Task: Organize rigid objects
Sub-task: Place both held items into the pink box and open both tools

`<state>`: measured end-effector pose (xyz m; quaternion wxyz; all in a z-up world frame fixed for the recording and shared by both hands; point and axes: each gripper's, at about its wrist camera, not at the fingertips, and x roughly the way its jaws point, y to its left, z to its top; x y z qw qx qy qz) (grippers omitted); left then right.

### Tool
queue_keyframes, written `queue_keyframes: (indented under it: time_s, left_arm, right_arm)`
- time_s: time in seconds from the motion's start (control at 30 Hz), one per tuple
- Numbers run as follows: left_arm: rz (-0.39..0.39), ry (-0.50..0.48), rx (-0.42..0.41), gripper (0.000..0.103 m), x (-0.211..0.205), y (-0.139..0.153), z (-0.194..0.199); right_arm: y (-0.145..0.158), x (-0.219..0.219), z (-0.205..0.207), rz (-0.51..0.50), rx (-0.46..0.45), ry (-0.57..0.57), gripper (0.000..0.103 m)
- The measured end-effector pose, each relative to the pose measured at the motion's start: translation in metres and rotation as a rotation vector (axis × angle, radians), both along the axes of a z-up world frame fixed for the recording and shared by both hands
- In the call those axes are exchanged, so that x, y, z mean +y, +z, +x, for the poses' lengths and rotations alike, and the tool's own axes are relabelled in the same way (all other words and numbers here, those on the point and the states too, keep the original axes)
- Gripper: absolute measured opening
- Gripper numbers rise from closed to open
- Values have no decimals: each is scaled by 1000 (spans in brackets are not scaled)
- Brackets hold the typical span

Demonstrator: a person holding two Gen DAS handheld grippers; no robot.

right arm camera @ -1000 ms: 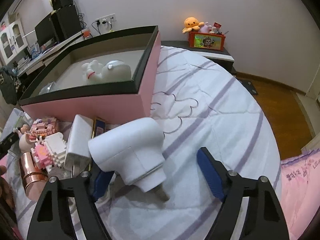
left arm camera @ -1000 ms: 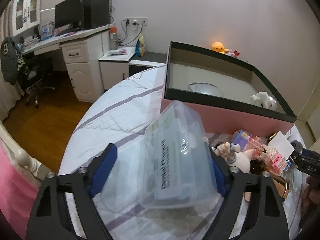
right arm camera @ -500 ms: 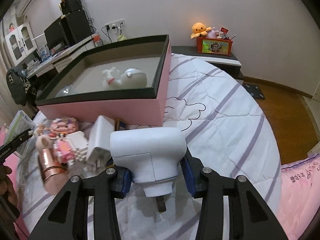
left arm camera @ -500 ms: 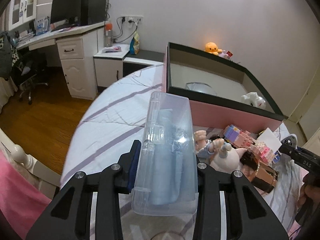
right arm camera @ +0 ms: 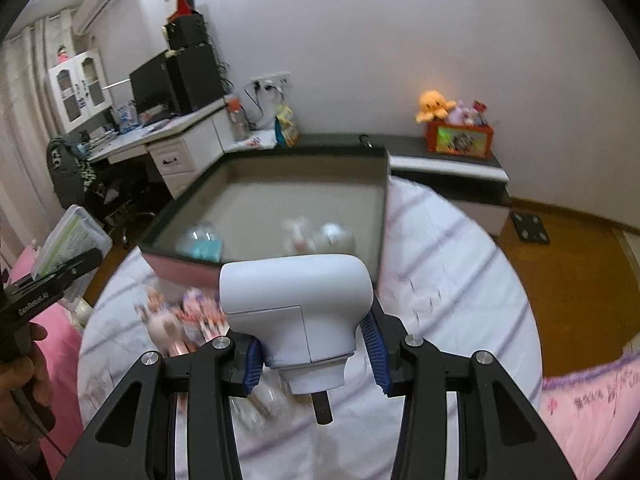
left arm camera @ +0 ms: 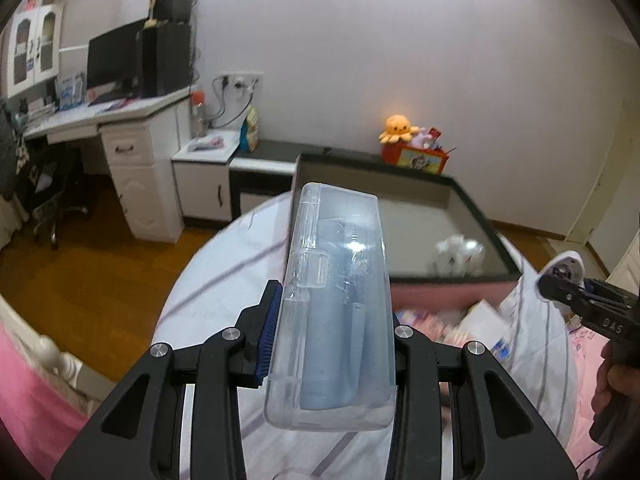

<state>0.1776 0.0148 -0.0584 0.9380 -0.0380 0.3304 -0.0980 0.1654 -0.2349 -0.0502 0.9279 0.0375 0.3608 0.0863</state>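
My left gripper (left arm camera: 332, 340) is shut on a clear plastic case (left arm camera: 336, 304) with pale blue contents, held on edge above the bed. My right gripper (right arm camera: 314, 346) is shut on a white hair-dryer-shaped device (right arm camera: 296, 304), also lifted off the bed. Ahead of both lies the pink box with a dark rim (left arm camera: 472, 200) (right arm camera: 386, 184); inside it are a white figurine (left arm camera: 460, 254) (right arm camera: 304, 236) and a clear item with a teal part (right arm camera: 202, 244). Blurred toys (right arm camera: 180, 320) lie on the bed in front of the box. Each gripper shows at the other view's edge.
The striped white bedspread (right arm camera: 460, 280) extends right of the box. A white desk with a monitor (left arm camera: 116, 64) stands far left, a low dark shelf with an orange plush (right arm camera: 434, 104) along the wall. Wooden floor (left arm camera: 80, 264) surrounds the bed; pink bedding (right arm camera: 592, 412) at the right.
Both grippers closed on their objects, the clear case and the white device, and lifted them up off the bed. The views now look over the box from higher.
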Motion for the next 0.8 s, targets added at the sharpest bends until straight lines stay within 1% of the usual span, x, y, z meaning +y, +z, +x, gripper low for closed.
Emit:
queue_keyframes:
  time_s: [0.07,0.13,0.23,0.27,0.37,0.43,0.6,0.63,0.67,0.7,0.73,0.77,0.8]
  left_arm:
    - [13,-20,-23,36,-11,10,15]
    - [22,-40,-27,36,-22,16,33]
    - [34,-59,-33,36,-37,20,62]
    - [42,-66,-29,36,-42,20,71]
    - [63,-86,-8,36,-60,15,104]
    - [73,-91,17,36,-69,6,127]
    - [87,-80,81,37,-79,-14,160]
    - [94,-73,92,41,-79,-16,163]
    - [99,-67,97,46,-81,-17,167]
    - [103,-54,103,62,-79,-19,168]
    - [101,-43,101,79,-78,-19,167]
    - [98,-34,92,86,-75,-18,165]
    - [94,-28,79,94,-73,-15,161]
  right_arm:
    - [7,4,15,-6,-16,15,44]
    - [13,8,39,-1,-21,30,44]
    - [13,13,68,-9,-15,43,44]
    - [10,14,83,-4,-1,48,44]
    - [0,17,113,-10,30,47,44]
    - [-7,17,129,-5,51,42,44]
    - [-26,16,157,-17,101,31,44]
    - [-29,16,160,-17,109,25,45]
    - [-30,16,162,-16,112,21,49]
    - [-31,15,163,-11,112,16,59]
    - [-30,13,163,-4,108,10,66]
    - [-29,11,161,5,100,3,81]
    - [-26,10,158,12,88,-3,84]
